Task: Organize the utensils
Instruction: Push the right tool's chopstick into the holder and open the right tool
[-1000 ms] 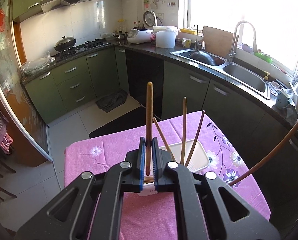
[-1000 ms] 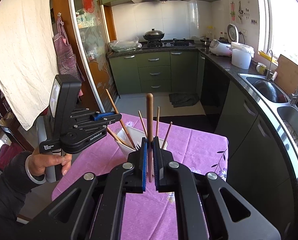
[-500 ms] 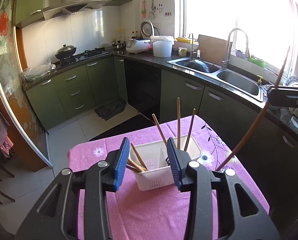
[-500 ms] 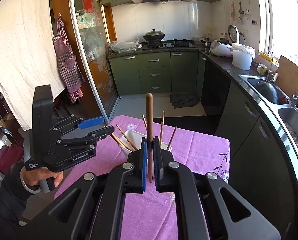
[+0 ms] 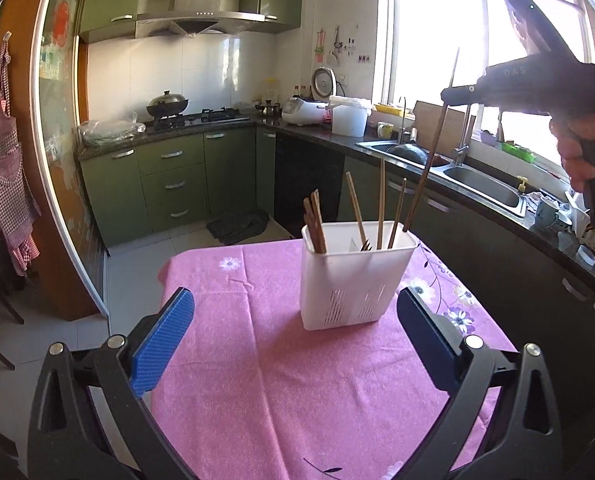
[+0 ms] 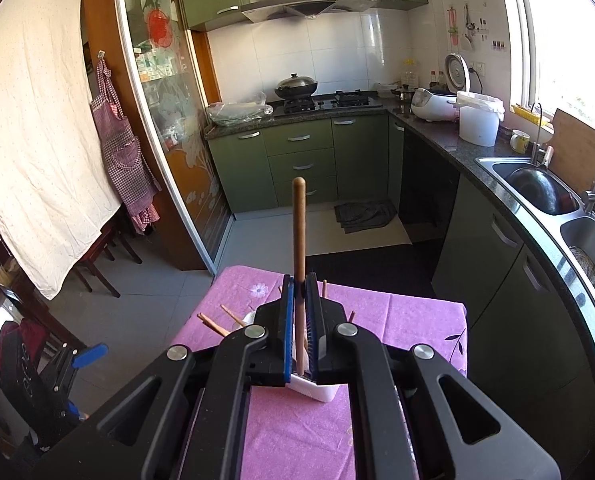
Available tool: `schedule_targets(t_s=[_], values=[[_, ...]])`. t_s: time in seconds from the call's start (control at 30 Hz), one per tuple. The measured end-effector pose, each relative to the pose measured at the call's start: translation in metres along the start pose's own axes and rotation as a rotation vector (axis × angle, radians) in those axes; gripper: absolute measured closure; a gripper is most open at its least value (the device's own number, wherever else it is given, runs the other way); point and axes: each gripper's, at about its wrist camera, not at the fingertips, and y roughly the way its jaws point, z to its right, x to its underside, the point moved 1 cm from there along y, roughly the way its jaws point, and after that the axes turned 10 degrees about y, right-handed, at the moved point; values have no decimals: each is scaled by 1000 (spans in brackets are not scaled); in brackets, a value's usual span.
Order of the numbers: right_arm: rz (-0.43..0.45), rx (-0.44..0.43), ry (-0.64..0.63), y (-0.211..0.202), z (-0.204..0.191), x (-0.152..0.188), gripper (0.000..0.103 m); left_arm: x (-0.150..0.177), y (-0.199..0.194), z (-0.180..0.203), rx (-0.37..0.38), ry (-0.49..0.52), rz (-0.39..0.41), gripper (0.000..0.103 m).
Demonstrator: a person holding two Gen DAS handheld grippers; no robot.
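On the pink tablecloth (image 5: 281, 360) stands a white utensil holder (image 5: 355, 276) with chopsticks (image 5: 381, 200) inside. Left gripper (image 5: 293, 344) has just opened wide, empty. At two o'clock, right gripper (image 6: 301, 320) pinches one long chopstick (image 6: 299, 232).

Daylight entered through the window (image 5: 485, 76) at the right, which was overexposed to white in both views and left a bright reflection on the wall tiles (image 5: 201, 76). Illumination was strong and focus sharp, without motion blur. Fisheye distortion curved the door frame (image 6: 153, 128), and the frame corners were vignetted to black.
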Motion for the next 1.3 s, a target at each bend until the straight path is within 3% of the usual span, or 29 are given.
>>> schedule_targets(t_s=[0.23, 0.47, 0.83, 1.23, 1.3], values=[[-44, 34, 22, 43, 11, 3, 96, 30, -1, -16, -17, -50, -19, 7], [-57, 63, 2, 60, 15, 11, 96, 26, 1, -10, -98, -32, 9, 7], [-145, 97, -16, 112, 25, 45, 96, 30, 10, -1, -157, 6, -17, 7], [-178, 111, -30, 128, 31, 67, 96, 31, 15, 4, -152, 18, -41, 7], [-173, 105, -32, 125, 30, 68, 92, 30, 14, 6, -149, 20, -40, 7]])
